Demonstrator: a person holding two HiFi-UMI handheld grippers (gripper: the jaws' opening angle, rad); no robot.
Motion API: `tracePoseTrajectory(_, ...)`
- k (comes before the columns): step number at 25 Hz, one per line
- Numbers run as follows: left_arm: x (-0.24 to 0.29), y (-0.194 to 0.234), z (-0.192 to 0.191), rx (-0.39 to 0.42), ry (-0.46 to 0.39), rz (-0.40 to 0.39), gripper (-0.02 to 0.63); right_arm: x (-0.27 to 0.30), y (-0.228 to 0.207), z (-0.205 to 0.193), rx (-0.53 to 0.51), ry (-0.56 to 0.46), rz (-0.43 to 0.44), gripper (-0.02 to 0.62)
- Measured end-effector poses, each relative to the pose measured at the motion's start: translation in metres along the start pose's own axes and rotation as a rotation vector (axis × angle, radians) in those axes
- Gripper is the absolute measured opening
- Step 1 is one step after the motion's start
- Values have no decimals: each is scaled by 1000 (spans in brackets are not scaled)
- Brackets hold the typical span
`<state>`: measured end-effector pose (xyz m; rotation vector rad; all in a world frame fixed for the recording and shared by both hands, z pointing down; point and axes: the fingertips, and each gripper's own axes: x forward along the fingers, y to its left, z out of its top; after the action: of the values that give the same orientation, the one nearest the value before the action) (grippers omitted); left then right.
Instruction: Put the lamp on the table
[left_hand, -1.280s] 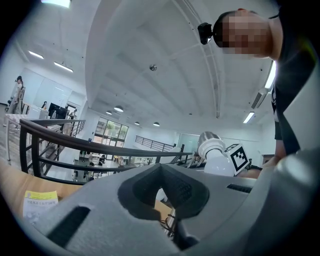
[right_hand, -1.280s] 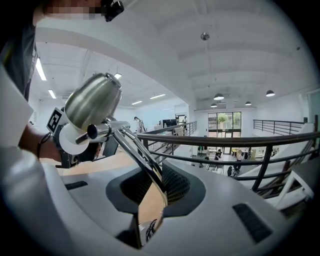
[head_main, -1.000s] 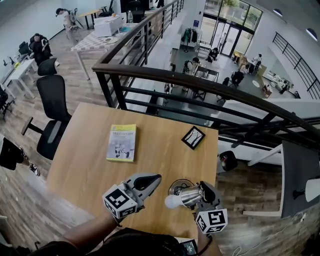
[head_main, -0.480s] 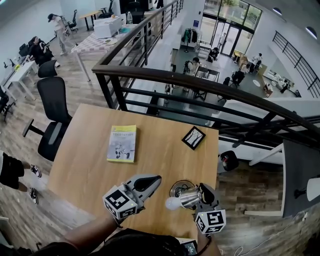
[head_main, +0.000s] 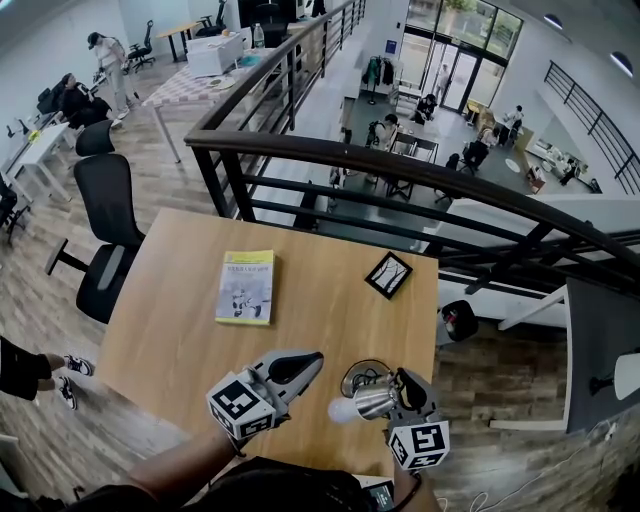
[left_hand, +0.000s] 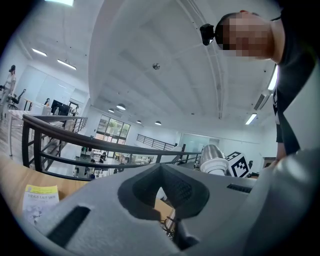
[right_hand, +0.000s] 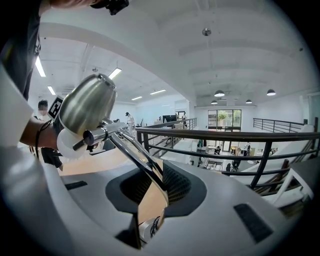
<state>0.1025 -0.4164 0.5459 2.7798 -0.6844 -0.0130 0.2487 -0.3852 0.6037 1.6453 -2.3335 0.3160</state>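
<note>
The lamp (head_main: 372, 400) is at the near edge of the table (head_main: 180, 330), directly in front of the person, and is tipped over. Its metal shade (right_hand: 87, 107) and white bulb (head_main: 342, 408) point toward the left gripper (head_main: 310, 358), and its round base (head_main: 360, 372) is just beyond the shade, low over the wood. The right gripper (head_main: 403, 380) pinches the lamp by its chrome arm (right_hand: 131, 152), which runs up from between the jaws to the shade. These jaws have just been easing slightly apart, with the arm between them against the pads. The left gripper is just beside the bulb without touching it. Its jaws stand a narrow slit apart with nothing between them. It points level across the table, while the right gripper tilts a little downward. Both marker cubes face up toward the head camera, and the person's left forearm (head_main: 180, 465) enters from the bottom edge. Farther out, a yellow-green book (head_main: 246, 286) lies flat near the table's middle, well apart from the lamp. A small black-framed square item (head_main: 387, 275) lies toward the far right corner. Nothing lies between the lamp and these two items. A dark railing (head_main: 400, 165) runs just beyond the table's far edge. An office chair (head_main: 105, 215) stands off the table's left side.
</note>
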Motion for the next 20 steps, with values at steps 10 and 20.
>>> tracePoseTrajectory(10,-12,-4,5,-7,-10,-7,8,-2,13,-4,-24,16,0,72)
tracePoseTrajectory(20,-33,-4,6,7,-12,-22,8,1,29,-10,-56,25,-16,77)
